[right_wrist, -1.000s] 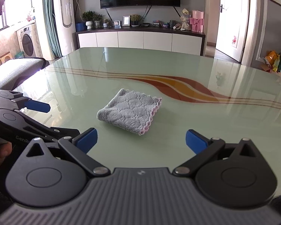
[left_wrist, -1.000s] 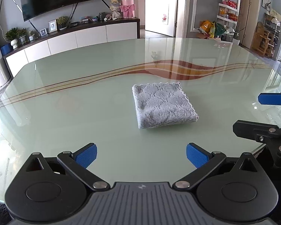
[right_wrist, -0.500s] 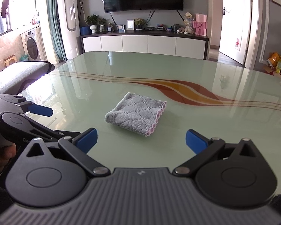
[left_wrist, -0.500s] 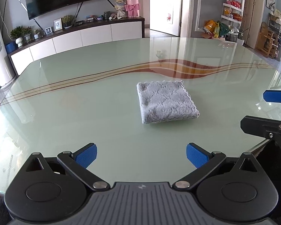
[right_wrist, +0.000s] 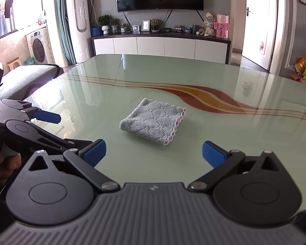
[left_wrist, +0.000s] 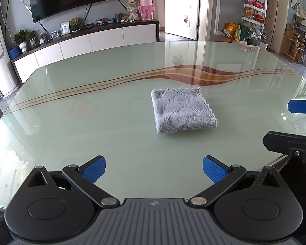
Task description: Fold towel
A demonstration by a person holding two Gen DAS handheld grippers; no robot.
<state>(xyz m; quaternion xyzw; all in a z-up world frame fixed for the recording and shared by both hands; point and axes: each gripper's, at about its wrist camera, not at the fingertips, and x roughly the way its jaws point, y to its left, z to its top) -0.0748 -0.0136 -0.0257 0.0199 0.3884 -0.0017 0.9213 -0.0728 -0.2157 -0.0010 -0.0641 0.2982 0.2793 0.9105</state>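
Note:
A grey knitted towel [left_wrist: 182, 110] with a scalloped pinkish edge lies folded into a small square on the glass table [left_wrist: 91, 122]; the right wrist view shows the towel [right_wrist: 153, 122] too. My left gripper [left_wrist: 154, 169] is open, held back from the towel over the near part of the table, nothing between its blue pads. My right gripper [right_wrist: 154, 153] is open too, also short of the towel. The right gripper's blue pad [left_wrist: 302, 106] shows at the right edge of the left view, and the left gripper [right_wrist: 38, 122] sits at the left of the right view.
The glass table carries a red and orange wave pattern [right_wrist: 204, 96]. Beyond it stand a white sideboard [right_wrist: 161, 46] under a wall television, a tall white floor unit [right_wrist: 81, 20] and a grey sofa [right_wrist: 24, 79]. A hand [right_wrist: 2, 163] holds the left gripper.
Both grippers have drawn back and tilted up a little, so the towel sits slightly lower and farther in each view. The towel itself has not moved.

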